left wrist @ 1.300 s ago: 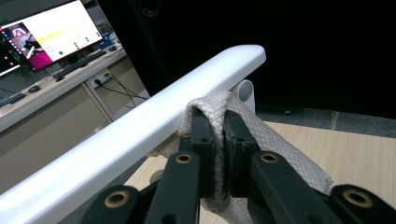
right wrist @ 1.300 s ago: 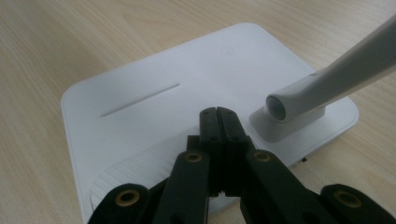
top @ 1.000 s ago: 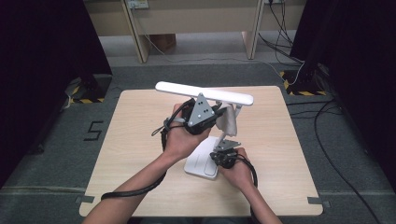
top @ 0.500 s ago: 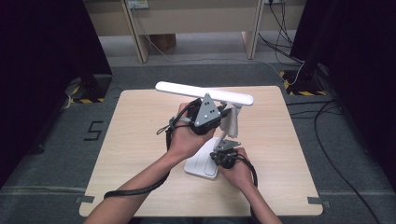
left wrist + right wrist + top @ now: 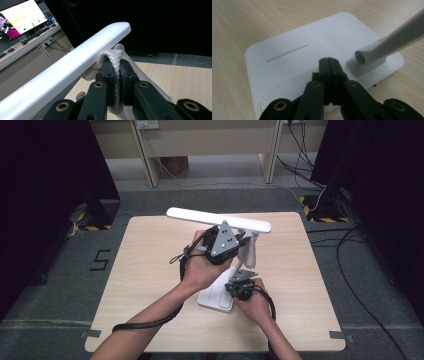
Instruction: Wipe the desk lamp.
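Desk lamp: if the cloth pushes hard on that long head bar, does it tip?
Probably top-heavy: the lamp head is a long bar on a thin arm. The base is flat and broad, so it likely resists some push. The right gripper, jaws shut, rests on the base, seemingly steadying it while the left gripper holds the cloth against the head.

Left claw [image 5: 231, 241] raised on a bent wrist, jaws pinched together on white quilted cloth [image 5: 140, 72]. Right claw [image 5: 241, 281] held low and close to the body, jaws fully closed, empty. Both forearms reaching forward.
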